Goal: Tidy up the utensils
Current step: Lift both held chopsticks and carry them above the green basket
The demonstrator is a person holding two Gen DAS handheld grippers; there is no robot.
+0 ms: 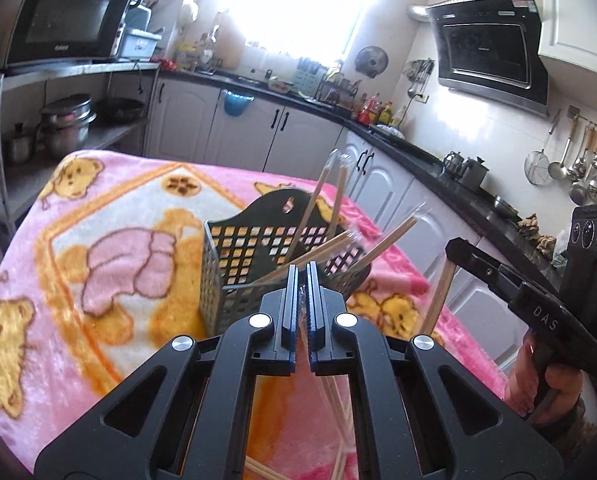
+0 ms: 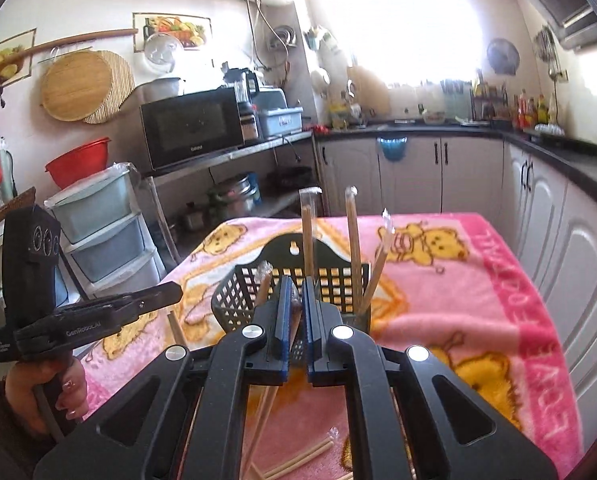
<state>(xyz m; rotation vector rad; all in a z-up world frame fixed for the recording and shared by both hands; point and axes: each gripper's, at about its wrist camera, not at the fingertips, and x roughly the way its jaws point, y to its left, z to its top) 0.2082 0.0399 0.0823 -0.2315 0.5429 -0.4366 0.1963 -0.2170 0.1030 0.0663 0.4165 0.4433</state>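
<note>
Both grippers are matte black, with blue-edged fingers and round silver screws along their linkage arms at lower centre. At the right edge of the left wrist view, the right gripper bears white "DAS" lettering above a bare-skinned right hand. At lower left of the right wrist view, the left gripper reads "GenRobot.AI", with the left hand emerging from a dark brown sleeve.

The right hand-held gripper carries the white letters "DAS" on its black body. The left hand-held gripper carries "GenRoboAI". The pink blanket's border lettering is not readable.

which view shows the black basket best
The right wrist view: the black basket sits centred, its hanging-hole back panel facing the camera and wrapped chopsticks standing in it. The left wrist view shows it at an angle, its lower part behind the left claw.
</note>
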